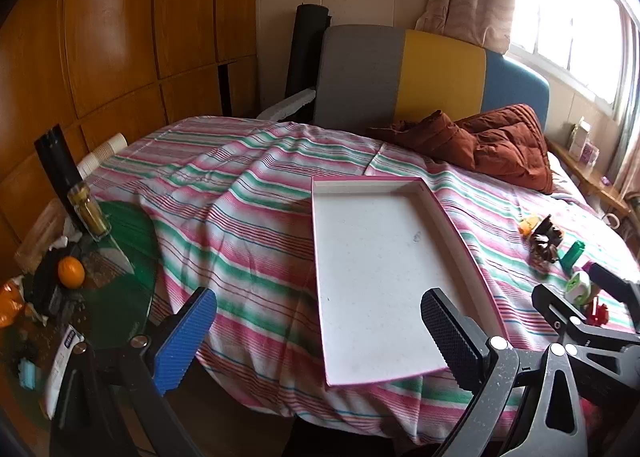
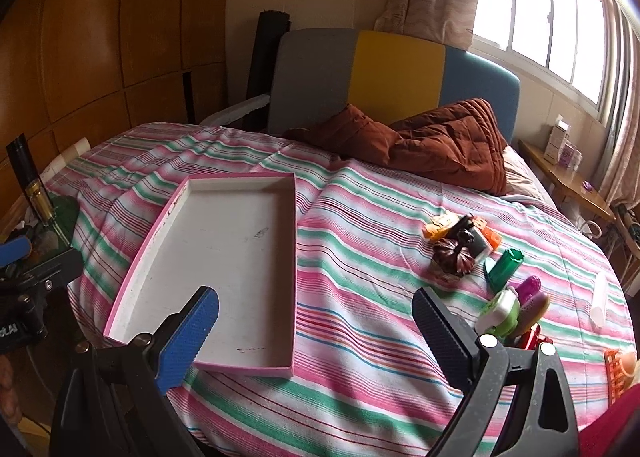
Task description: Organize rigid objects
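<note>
A shallow white tray with a pink rim (image 1: 376,277) (image 2: 224,257) lies empty on the striped bed. Right of it sits a cluster of small rigid objects: a dark brown carved piece (image 2: 456,253) (image 1: 544,245), an orange piece (image 2: 440,227), a green container (image 2: 506,263) (image 1: 572,253), a green-and-white item (image 2: 500,311) (image 1: 578,285), a magenta item (image 2: 528,287) and a red piece (image 2: 534,337). My left gripper (image 1: 316,333) hovers open over the tray's near end, holding nothing. My right gripper (image 2: 316,333) hovers open over the bedspread between tray and cluster, and shows in the left wrist view (image 1: 576,289) by the objects.
A rust-brown quilt (image 2: 432,141) is bunched at the headboard (image 2: 396,73). A green glass side table (image 1: 120,257) left of the bed holds a jar, an orange and clutter. A white tube (image 2: 600,297) lies at the far right, a wooden shelf (image 2: 568,177) under the window.
</note>
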Motion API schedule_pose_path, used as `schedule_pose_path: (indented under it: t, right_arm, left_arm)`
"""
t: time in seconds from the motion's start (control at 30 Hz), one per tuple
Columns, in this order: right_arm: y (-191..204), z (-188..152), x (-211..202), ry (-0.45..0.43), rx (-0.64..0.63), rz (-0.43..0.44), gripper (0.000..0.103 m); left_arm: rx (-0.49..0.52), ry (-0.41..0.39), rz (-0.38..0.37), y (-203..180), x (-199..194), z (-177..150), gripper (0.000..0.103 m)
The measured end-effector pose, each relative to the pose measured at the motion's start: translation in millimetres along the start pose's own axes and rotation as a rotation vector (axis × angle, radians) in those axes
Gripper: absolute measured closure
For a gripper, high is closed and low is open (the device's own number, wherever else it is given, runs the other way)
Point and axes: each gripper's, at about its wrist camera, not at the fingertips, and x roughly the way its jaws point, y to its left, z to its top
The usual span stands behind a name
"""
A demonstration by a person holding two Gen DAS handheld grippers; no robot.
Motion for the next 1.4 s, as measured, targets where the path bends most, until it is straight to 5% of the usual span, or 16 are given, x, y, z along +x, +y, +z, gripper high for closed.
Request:
schedule_pose_path:
  t: [0.23,0.47,0.73,1.07,1.17,1.33,1.4]
  right_arm:
    - [-13.9,14.4,12.8,0.005,-0.022,0.034,0.004]
    - [-68.3,43.6,25.3,0.024,0.001,0.022,0.004]
    - [-169.2,56.1,40.0,0.016,0.097,-0.124,0.004]
    - [-302.2,9.7,35.3,-0.044,0.472,-0.321,0.004]
    - [-326.1,-1.1,36.5,-0.024,0.614,-0.261,0.004]
    - [-332.4,-6.8,38.5,0.007,0.684,-0.206,0.004]
    - [-331.6,-6.8,44.0,0.032,0.683,-0.192,0.004]
  left_arm:
    - [0.053,0.011,0.000,-17.1,14.1,14.1,0.000]
    - [0.126,0.034,-0.037,-54.4,31.9,29.4,0.000]
    - [0.219,0.069,-0.108,-110.8,54.3,44.5,0.000]
    - [0.367,0.139,-0.262,-212.2,93.5,63.5,0.001]
    - [0.419,0.154,-0.311,-247.9,105.8,62.4,0.010]
    - [0.491,0.206,-0.386,-296.8,128.6,52.4,0.033]
    - [0.509,0.203,-0.410,-314.0,133.3,48.8,0.034]
